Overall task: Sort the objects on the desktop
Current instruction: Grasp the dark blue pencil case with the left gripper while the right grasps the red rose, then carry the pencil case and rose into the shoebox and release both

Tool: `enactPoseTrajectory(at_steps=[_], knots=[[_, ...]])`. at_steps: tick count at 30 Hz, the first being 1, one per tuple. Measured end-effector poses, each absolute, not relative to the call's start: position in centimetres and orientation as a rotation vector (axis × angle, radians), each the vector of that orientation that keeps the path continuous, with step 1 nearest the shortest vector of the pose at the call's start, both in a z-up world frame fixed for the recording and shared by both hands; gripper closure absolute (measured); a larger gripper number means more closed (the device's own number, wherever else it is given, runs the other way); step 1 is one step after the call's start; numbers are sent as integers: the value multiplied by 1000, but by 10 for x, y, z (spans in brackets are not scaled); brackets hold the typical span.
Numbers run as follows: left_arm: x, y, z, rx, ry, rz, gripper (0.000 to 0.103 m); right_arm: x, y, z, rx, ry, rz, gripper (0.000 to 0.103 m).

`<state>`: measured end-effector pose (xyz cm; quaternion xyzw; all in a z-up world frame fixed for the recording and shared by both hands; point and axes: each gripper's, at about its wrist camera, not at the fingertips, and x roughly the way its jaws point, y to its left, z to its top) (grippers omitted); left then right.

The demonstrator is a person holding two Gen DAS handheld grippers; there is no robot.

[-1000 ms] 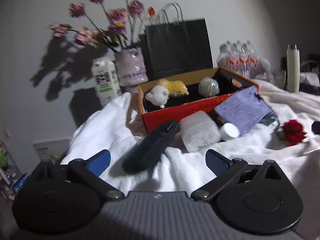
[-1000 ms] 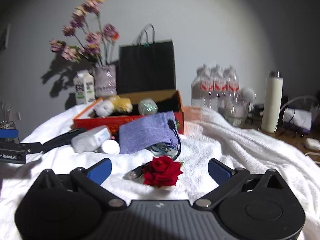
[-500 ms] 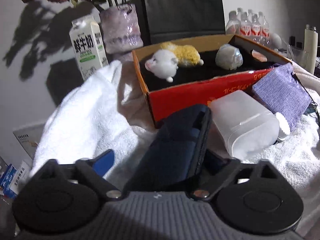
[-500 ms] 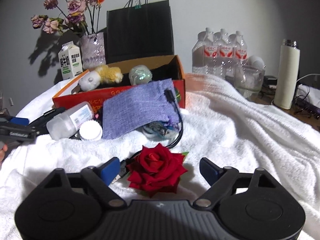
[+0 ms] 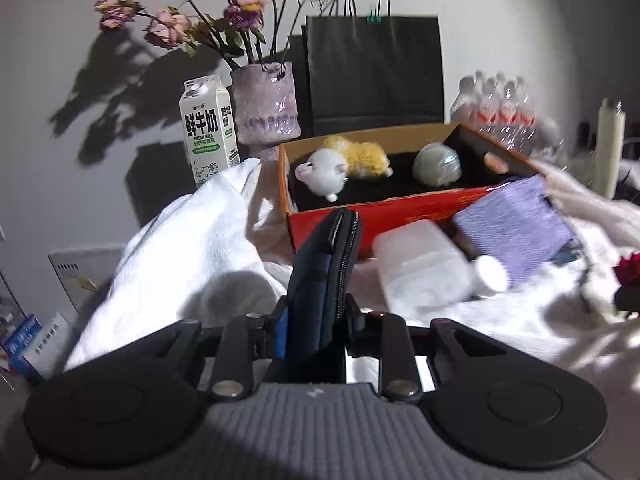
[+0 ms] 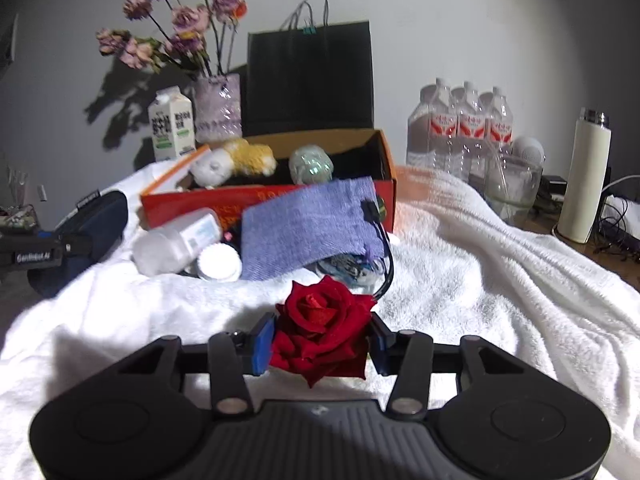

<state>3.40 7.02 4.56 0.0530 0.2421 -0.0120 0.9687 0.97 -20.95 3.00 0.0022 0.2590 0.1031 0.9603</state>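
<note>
Both grippers closing on pickups.
Left gripper pinches my navy zip pouch; right gripper squeezes the red rose; next I'd lift toward the orange box.

A second ago both grippers stood wide open and short of their things. Now the left gripper has moved up to the dark blue zip case and its jaws are closing onto it, while the right gripper has come forward around the red rose, jaws closing against its petals
</note>
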Motion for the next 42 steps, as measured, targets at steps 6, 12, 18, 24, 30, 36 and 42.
enactPoseTrajectory(at_steps=[6,12,18,24,30,36,42], knots=[[-19,60,58,18,461,-10,78,-25,-211,47,19,477,237,57],[-71,36,64,11,387,66,78,-66,-207,56,7,433,252,57],[-123,14,71,-21,331,48,79,-106,-204,58,3,378,261,57],[-157,-11,66,-20,317,33,78,-138,-197,55,19,340,267,57],[-173,-19,58,-26,317,29,78,-166,-197,56,53,253,266,56],[-177,-22,58,-34,278,-7,78,-172,-196,58,54,221,275,56],[-151,-22,72,-24,272,-7,78,-148,-198,73,14,225,296,56]])
